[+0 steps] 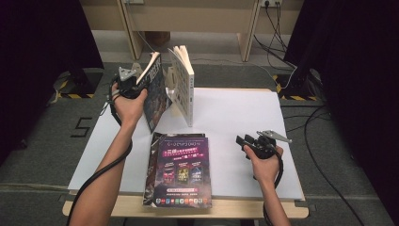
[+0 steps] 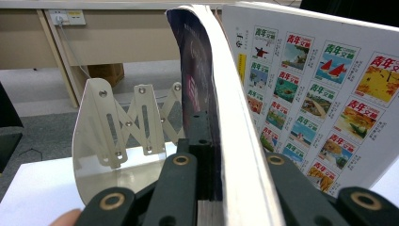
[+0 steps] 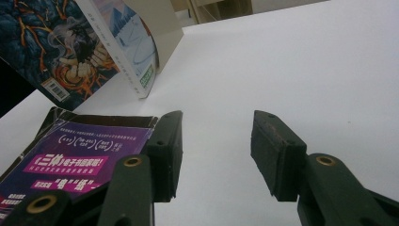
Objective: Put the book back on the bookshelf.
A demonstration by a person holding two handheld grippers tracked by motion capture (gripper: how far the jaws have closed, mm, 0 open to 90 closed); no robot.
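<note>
The left tongs [image 1: 134, 82] clamp a dark-covered book [image 1: 155, 92], tilted upright near the desk's [image 1: 244, 108] far edge, apparently to stand it beside the white book [image 1: 184, 84] leaning at a metal bookend [image 2: 120, 136]. The right tongs [image 1: 247, 142] hover, jaws apart and empty, by a purple magazine [image 1: 181, 169] lying at the near edge. Its Chinese cover lettering is too small to read.
</note>
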